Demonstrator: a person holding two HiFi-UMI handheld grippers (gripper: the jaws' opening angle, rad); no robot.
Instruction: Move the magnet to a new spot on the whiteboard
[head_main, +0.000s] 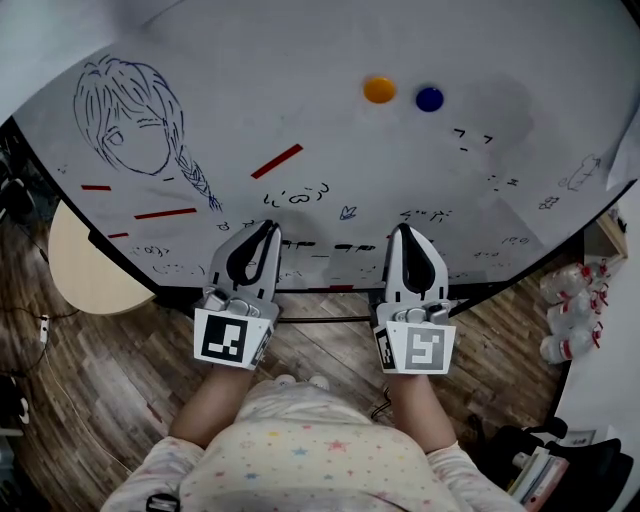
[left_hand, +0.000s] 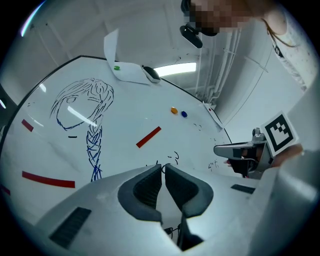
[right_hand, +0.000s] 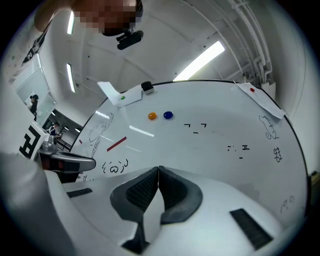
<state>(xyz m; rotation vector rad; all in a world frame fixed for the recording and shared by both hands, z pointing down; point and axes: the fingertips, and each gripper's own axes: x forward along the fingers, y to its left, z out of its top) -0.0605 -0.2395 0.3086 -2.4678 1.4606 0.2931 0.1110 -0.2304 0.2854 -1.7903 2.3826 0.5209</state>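
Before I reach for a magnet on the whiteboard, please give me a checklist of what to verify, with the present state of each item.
1. Magnets in view: ok; orange magnet and blue magnet sit side by side, not touching.
2. Left gripper empty: ok; jaws together, nothing between.
3. Right gripper empty: ok; the same.
4. Jaws open for grasping: not ok; both are shut.
5. Gripper near a magnet: not ok; both are by the lower edge of the whiteboard.
6. Free spot: ok; the board is bare left of the orange magnet.

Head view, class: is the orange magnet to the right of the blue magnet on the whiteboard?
No, the orange magnet sits left of the blue magnet on the whiteboard.
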